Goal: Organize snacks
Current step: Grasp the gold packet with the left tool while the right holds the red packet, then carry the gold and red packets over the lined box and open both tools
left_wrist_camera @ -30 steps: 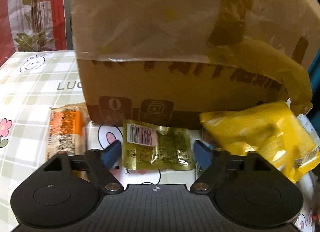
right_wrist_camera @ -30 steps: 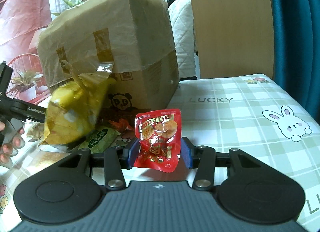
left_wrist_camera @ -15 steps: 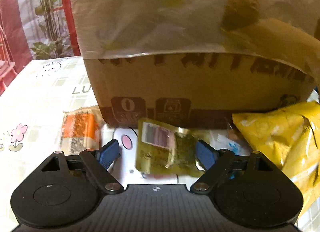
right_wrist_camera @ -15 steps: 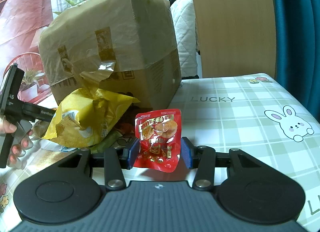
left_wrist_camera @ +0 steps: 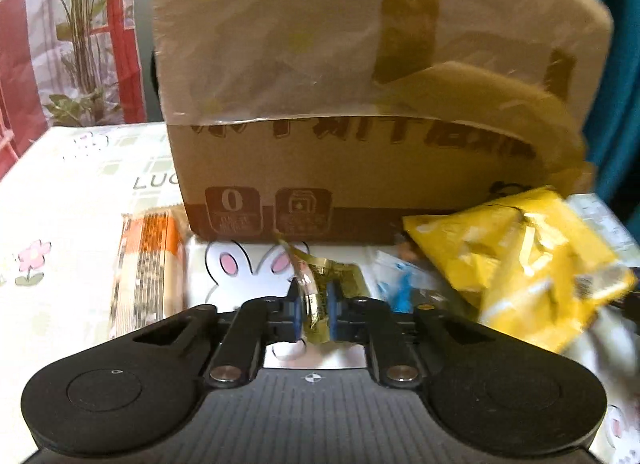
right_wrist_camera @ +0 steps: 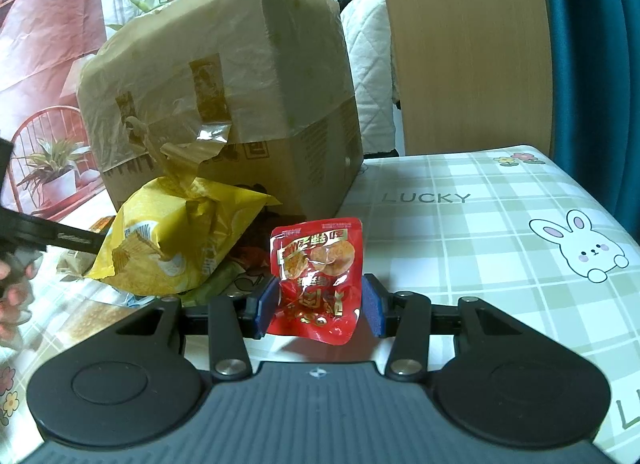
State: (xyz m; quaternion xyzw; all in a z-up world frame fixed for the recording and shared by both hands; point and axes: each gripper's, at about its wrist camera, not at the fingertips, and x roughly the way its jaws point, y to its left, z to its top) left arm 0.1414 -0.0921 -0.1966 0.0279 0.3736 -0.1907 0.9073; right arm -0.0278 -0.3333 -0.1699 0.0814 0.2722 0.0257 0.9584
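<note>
Looks like a home to me: table w/ bunny-print "LUCKY" cloth [right_wrist_camera: 460, 224], potted plants [left_wrist_camera: 80, 64], quilted bedding [right_wrist_camera: 368, 76] behind, taped cardboard box [right_wrist_camera: 240, 104], snack packs lying about.

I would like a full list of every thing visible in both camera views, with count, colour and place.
cardboard box: 1, brown, covered with plastic film, at the back of the table
tablecloth: 1, pale green check with rabbits, over the table
yellow bag: 1, yellow, crumpled, in front of the box
orange packet: 1, orange and white, flat on the cloth beside the box
gold packet: 1, gold-green, between the left jaws
red packet: 1, red, between the right jaws
left gripper: 1, black with blue pads, has just been closing, now shut on the gold packet
right gripper: 1, black with blue pads, shut on the red packet
</note>
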